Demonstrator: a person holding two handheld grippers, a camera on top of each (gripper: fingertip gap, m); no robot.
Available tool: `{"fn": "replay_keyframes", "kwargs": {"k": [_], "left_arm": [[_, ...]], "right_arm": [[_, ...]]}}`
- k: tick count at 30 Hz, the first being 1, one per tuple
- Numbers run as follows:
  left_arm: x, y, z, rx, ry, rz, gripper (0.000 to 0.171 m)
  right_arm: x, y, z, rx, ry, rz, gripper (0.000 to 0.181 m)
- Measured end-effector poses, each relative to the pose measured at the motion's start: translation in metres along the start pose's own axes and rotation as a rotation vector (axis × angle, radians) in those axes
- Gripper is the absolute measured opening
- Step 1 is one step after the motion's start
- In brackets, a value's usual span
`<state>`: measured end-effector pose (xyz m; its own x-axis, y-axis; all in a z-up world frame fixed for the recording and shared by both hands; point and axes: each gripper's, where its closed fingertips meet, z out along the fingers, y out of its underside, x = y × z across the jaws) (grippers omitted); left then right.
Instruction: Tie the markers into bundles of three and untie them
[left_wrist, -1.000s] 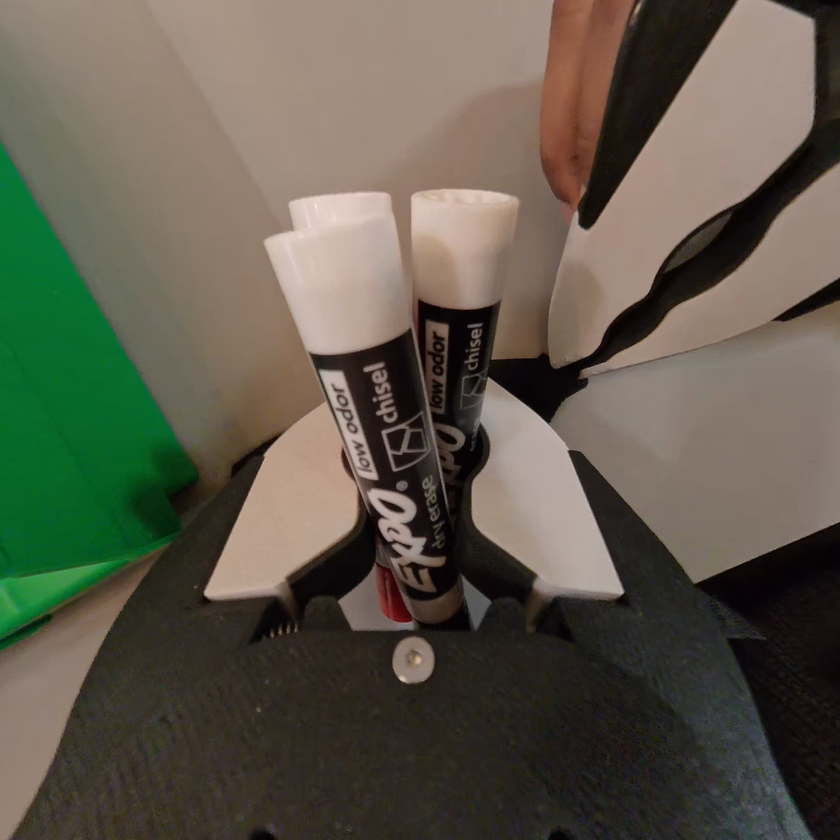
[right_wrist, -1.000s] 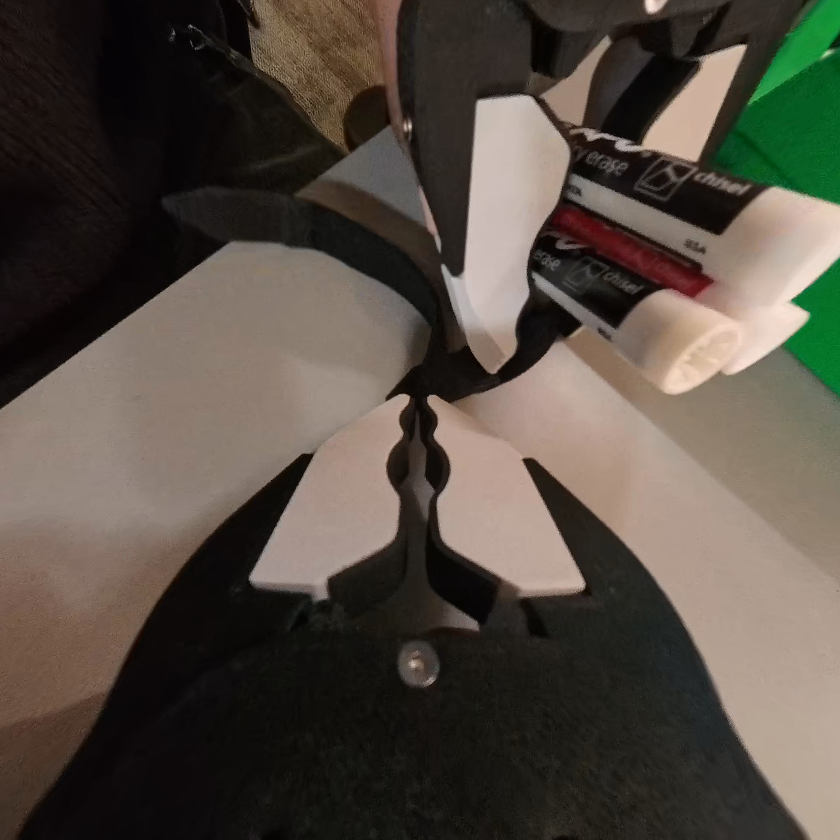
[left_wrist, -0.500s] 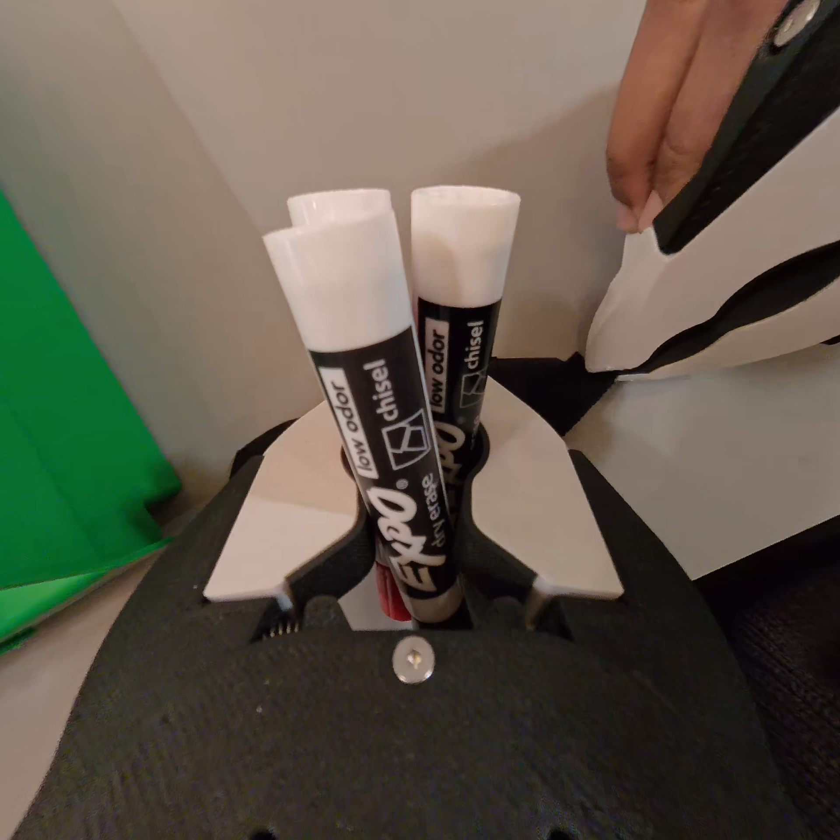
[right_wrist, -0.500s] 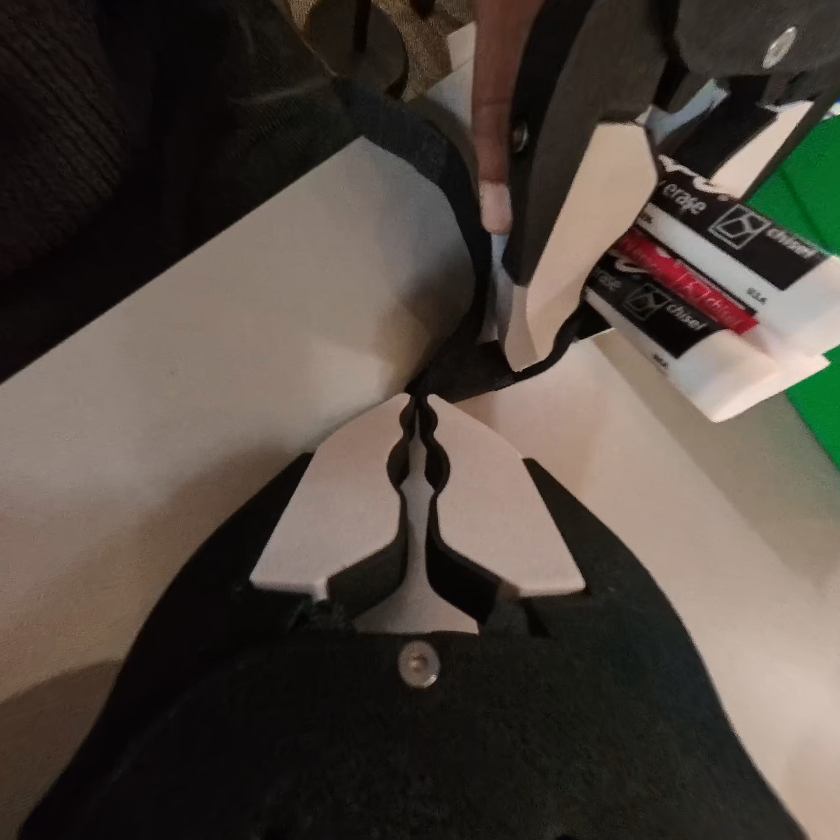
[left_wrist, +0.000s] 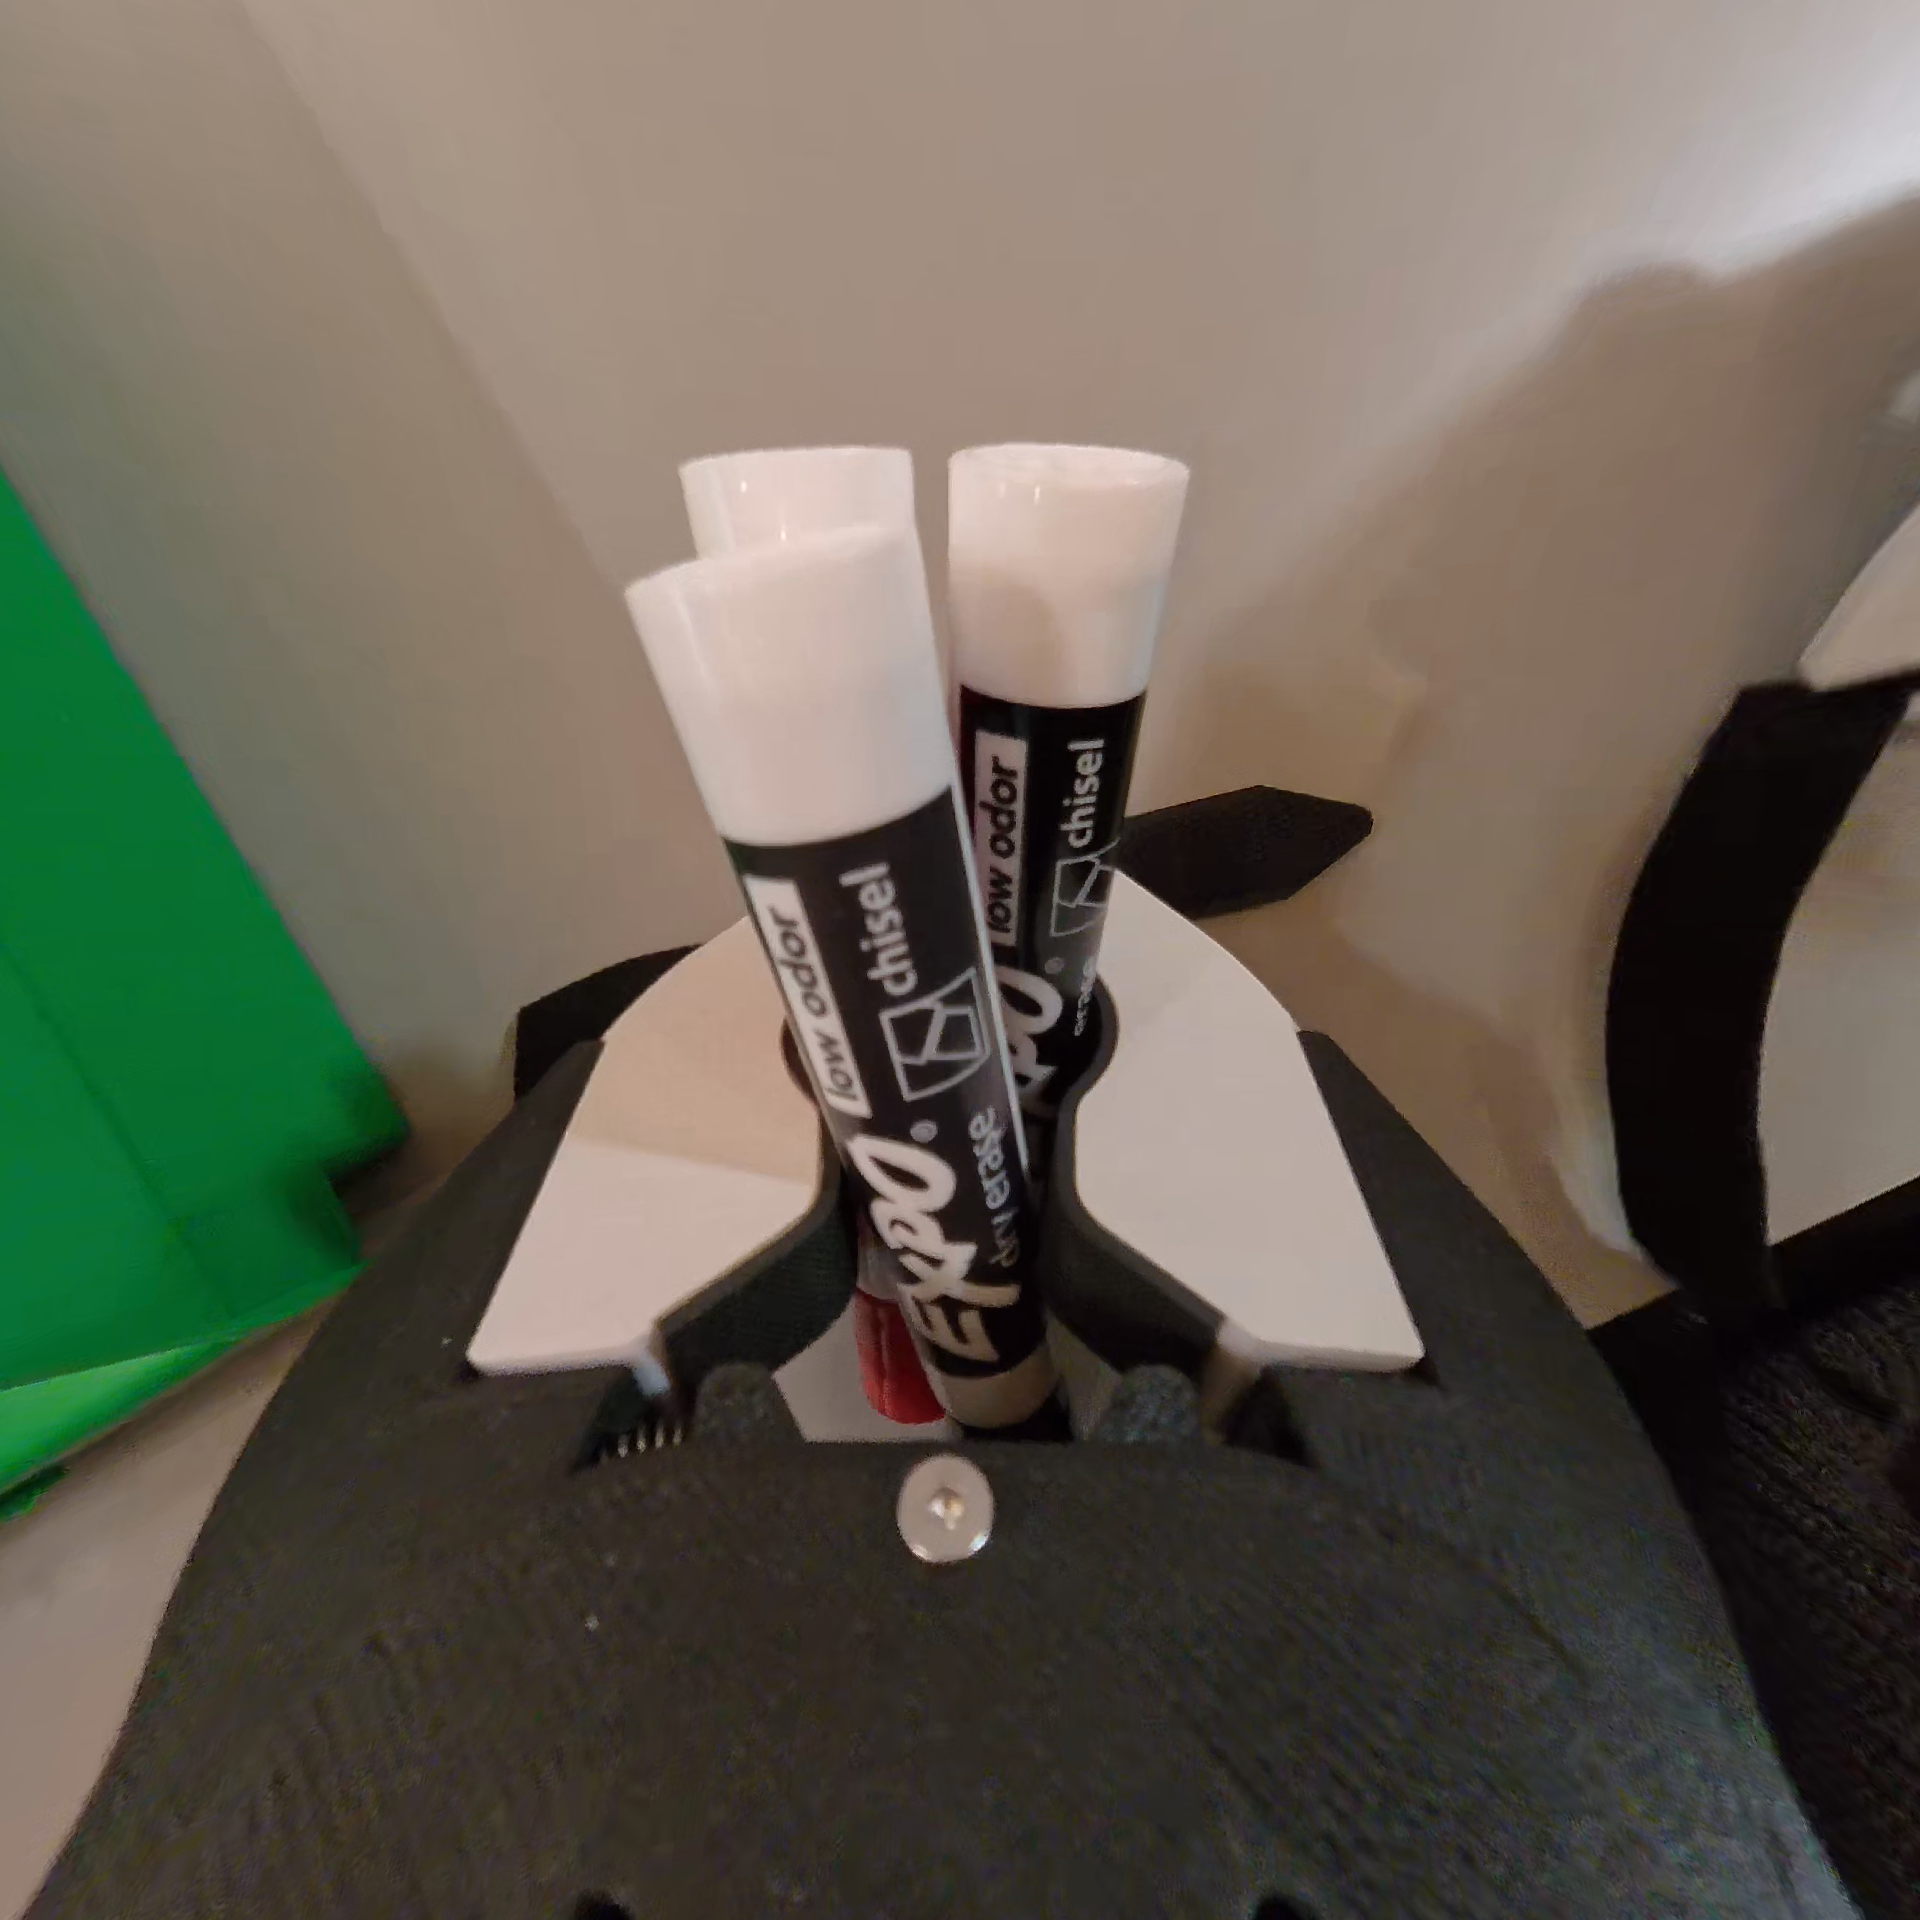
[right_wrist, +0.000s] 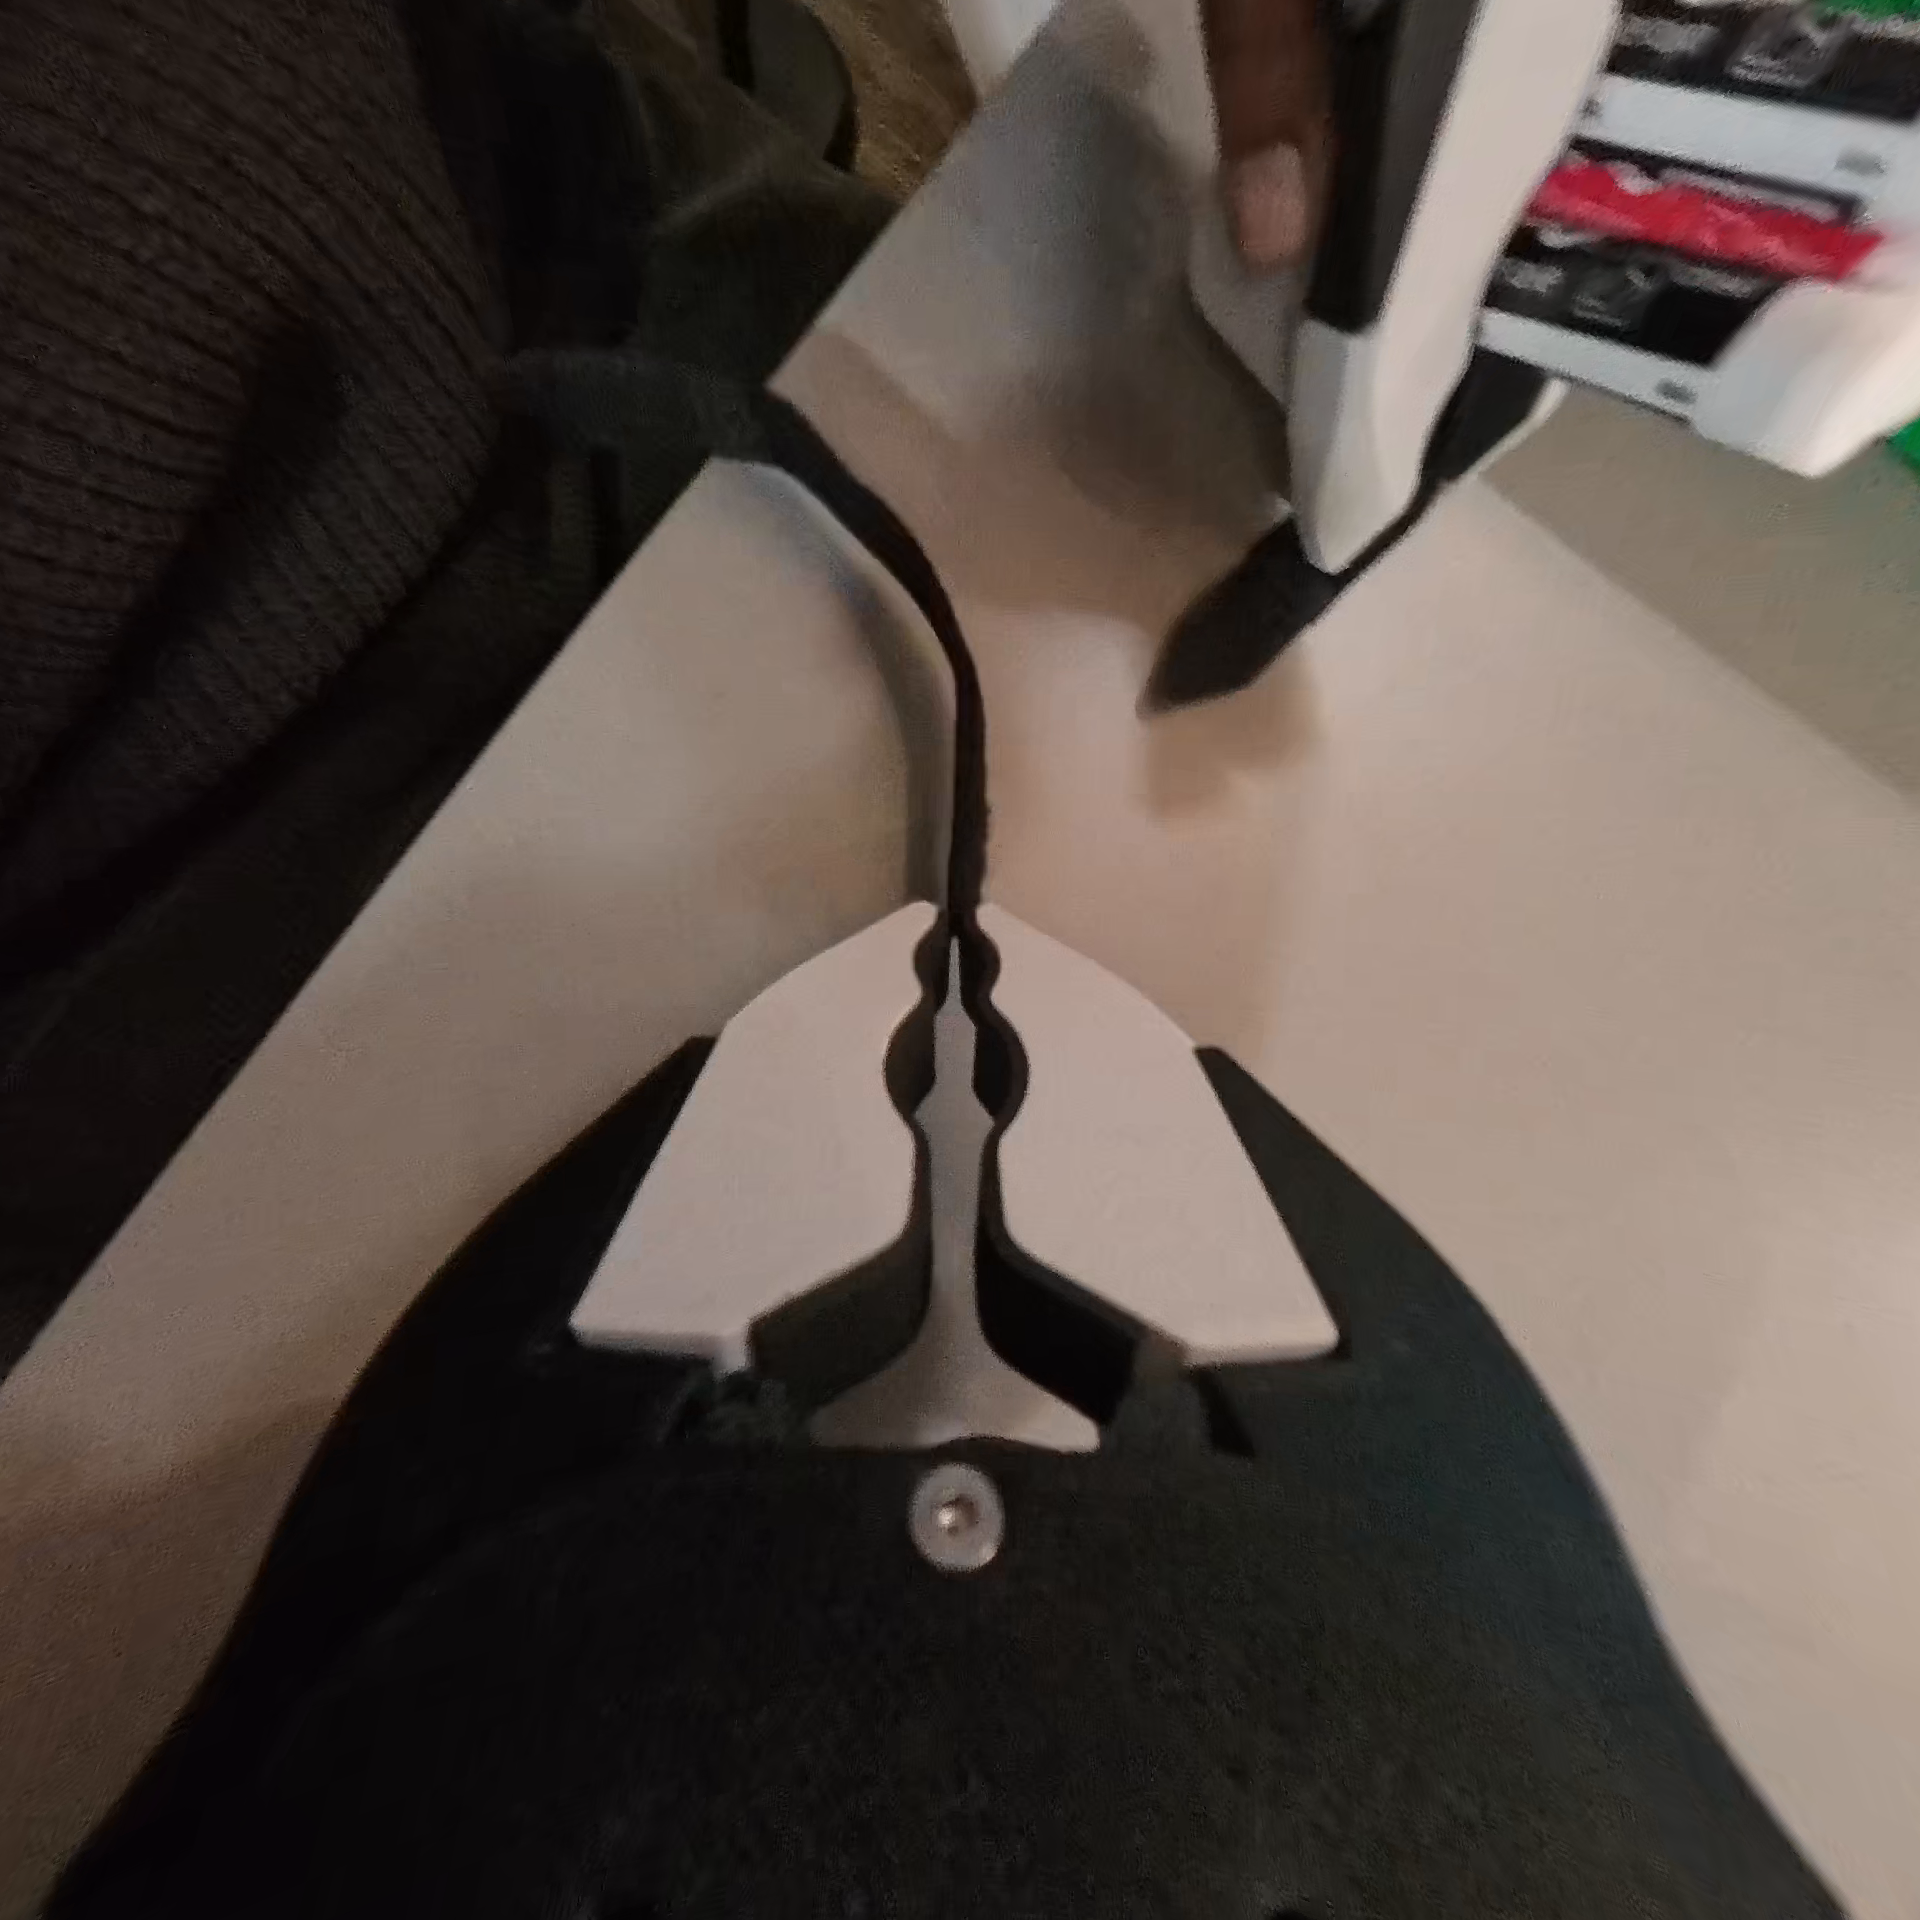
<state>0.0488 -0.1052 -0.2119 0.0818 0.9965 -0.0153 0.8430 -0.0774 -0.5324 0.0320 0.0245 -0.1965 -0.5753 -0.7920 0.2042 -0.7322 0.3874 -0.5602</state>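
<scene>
My left gripper is shut on a bundle of three dry-erase markers with white ends and black labels; one has a red label low in the jaws. A black strap runs around the bundle, and its pointed tail sticks out to the right. My right gripper is shut on this black strap, which curves up and left from its tips. The right wrist view also shows the left gripper at the top right with the markers and the strap tail.
A green box stands at the left against a pale wall. The white tabletop lies under both grippers. Dark knitted fabric lies beyond the table's left edge. A person's finger rests on the left gripper.
The two grippers have moved apart. The right gripper has left the left wrist view, still shut on the strap, and a longer stretch of strap now shows between them.
</scene>
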Motion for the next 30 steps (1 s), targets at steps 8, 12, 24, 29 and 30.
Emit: {"fn": "replay_keyframes", "kwargs": {"k": [8,12,24,29,30], "left_arm": [[-0.011,0.000,-0.008,0.027,0.019,-0.028,0.045],[-0.011,-0.004,-0.018,0.078,0.081,-0.052,0.045],[-0.032,-0.016,-0.056,0.159,0.063,0.010,0.045],[-0.034,-0.013,-0.056,0.162,0.056,0.005,0.044],[-0.034,-0.012,-0.055,0.158,0.052,0.008,0.044]], "right_arm": [[0.019,0.039,-0.039,-0.153,0.216,0.148,0.002],[0.000,0.060,-0.049,-0.194,0.293,0.266,0.002],[-0.026,0.087,-0.073,-0.268,0.552,0.471,0.002],[-0.027,0.086,-0.082,-0.245,0.640,0.532,0.002],[-0.026,0.082,-0.085,-0.223,0.655,0.547,0.002]]}}
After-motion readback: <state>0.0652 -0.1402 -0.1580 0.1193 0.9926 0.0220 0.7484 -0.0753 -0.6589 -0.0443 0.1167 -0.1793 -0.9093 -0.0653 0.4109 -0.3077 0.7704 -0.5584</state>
